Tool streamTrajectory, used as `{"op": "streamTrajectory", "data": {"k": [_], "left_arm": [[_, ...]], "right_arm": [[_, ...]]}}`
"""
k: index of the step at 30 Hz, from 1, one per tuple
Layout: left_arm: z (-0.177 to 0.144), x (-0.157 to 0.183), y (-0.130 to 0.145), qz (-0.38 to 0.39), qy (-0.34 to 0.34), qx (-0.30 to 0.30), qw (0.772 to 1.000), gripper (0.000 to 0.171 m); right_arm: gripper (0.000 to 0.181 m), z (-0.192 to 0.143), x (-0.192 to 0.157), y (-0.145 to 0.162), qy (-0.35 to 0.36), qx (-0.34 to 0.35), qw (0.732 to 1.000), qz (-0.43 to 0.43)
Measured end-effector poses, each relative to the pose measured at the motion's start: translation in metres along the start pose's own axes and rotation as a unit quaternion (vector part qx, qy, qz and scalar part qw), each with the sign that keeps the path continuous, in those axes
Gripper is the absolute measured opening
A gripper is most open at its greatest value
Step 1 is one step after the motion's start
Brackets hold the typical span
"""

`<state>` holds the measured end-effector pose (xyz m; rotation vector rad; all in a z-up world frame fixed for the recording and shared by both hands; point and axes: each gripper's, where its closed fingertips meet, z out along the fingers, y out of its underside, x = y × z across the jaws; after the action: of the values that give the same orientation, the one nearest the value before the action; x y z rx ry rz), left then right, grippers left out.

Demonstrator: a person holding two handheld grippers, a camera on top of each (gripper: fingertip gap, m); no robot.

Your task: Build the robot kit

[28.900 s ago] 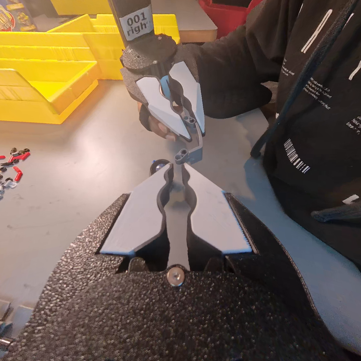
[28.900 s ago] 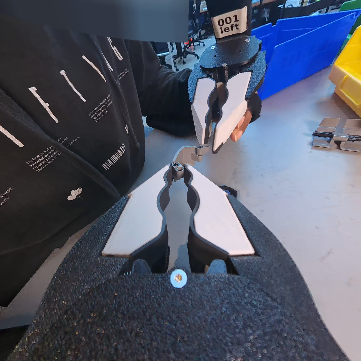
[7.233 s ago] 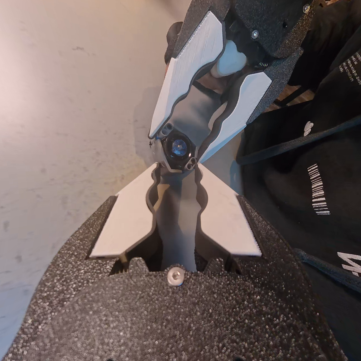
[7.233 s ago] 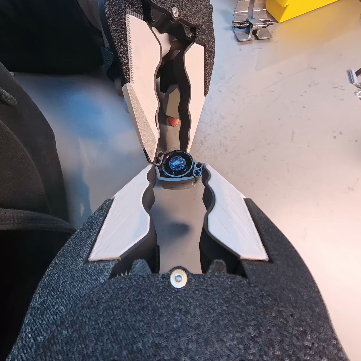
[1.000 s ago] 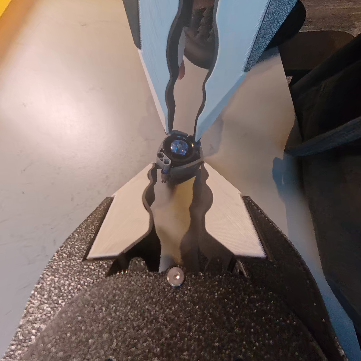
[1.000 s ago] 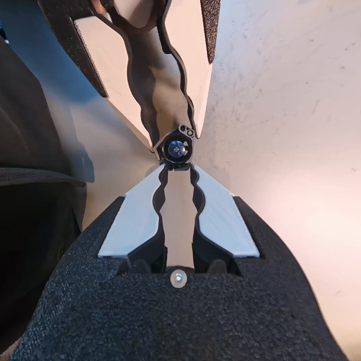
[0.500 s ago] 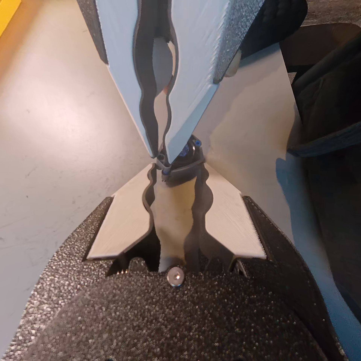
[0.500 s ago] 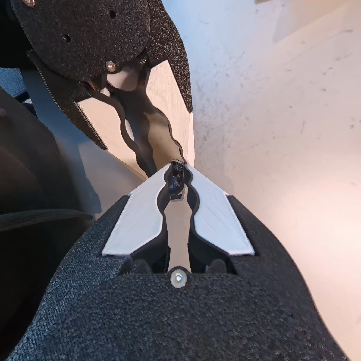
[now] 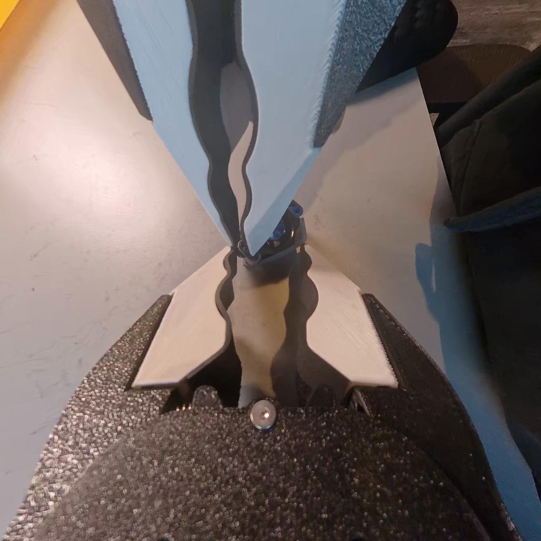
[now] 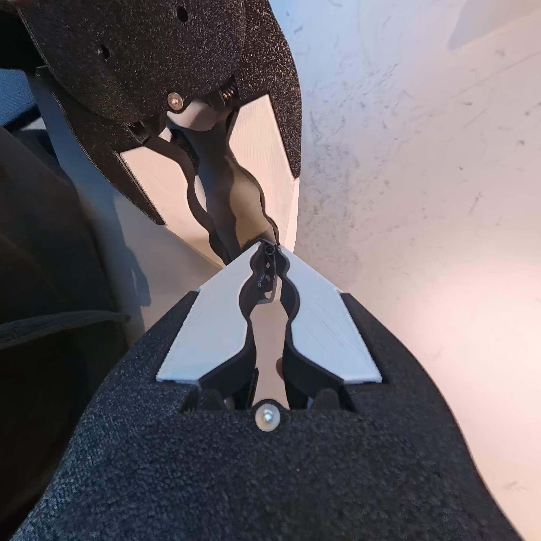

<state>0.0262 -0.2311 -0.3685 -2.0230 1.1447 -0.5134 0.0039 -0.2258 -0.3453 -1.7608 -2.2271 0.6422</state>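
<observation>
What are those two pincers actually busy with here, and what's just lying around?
In use: left gripper and right gripper, both clamped on the small grey-and-blue part.
Just around: grey table, person's black clothing.

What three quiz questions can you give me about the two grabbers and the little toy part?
1. True or false: the right gripper is wide open.
2. What colour shows inside the toy part? A red, B blue, C green.
3. Counting the left gripper, how many grippers touch the toy part?

Key: 1 false, its tips pinch the toy part. 2 B. 3 two.
</observation>
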Motion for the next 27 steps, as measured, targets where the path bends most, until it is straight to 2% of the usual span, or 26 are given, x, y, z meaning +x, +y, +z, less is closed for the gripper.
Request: {"op": "streamTrajectory", "data": {"k": [1, 4, 6, 10, 12, 15, 16, 18, 21, 23, 27], "left_arm": [[0.000, 0.000, -0.001, -0.002, 0.001, 0.002, 1.000, 0.041], [-0.004, -0.005, 0.000, 0.010, -0.009, 0.002, 1.000, 0.032], [-0.007, -0.006, -0.004, -0.003, -0.002, 0.015, 1.000, 0.027], [-0.007, -0.009, -0.001, -0.013, 0.003, 0.014, 1.000, 0.026], [-0.007, -0.006, -0.003, -0.014, 0.016, 0.022, 1.000, 0.025], [-0.008, -0.005, -0.005, -0.017, 0.025, 0.029, 0.999, 0.023], [-0.011, -0.006, -0.006, -0.014, 0.028, 0.036, 0.999, 0.022], [-0.020, -0.007, -0.014, -0.014, 0.041, 0.069, 0.997, 0.029], [-0.039, -0.007, -0.032, -0.053, 0.089, 0.137, 0.985, 0.046], [-0.053, -0.003, -0.049, -0.102, 0.143, 0.198, 0.964, 0.042], [-0.073, 0.003, -0.074, -0.205, 0.240, 0.279, 0.907, 0.041]], "right_arm": [[0.007, -0.001, 0.001, 0.000, -0.005, 0.013, 1.000, 0.011], [0.009, -0.005, 0.000, -0.001, -0.026, 0.082, 0.996, 0.029], [0.034, -0.012, 0.005, 0.001, -0.020, 0.126, 0.990, 0.054], [0.055, -0.011, -0.003, 0.013, 0.019, 0.135, 0.991, 0.005], [0.052, -0.004, 0.001, 0.018, 0.065, 0.120, 0.990, -0.031], [0.041, 0.005, 0.002, 0.020, 0.075, 0.122, 0.987, -0.076], [0.041, 0.005, 0.001, 0.020, 0.056, 0.131, 0.987, -0.075], [0.040, -0.010, -0.006, 0.006, -0.014, 0.211, 0.977, -0.032], [0.040, -0.052, -0.012, -0.021, -0.124, 0.346, 0.929, 0.025], [0.040, -0.073, -0.013, -0.032, -0.180, 0.399, 0.898, 0.048], [0.040, -0.087, -0.011, -0.047, -0.240, 0.452, 0.856, 0.072]]}}
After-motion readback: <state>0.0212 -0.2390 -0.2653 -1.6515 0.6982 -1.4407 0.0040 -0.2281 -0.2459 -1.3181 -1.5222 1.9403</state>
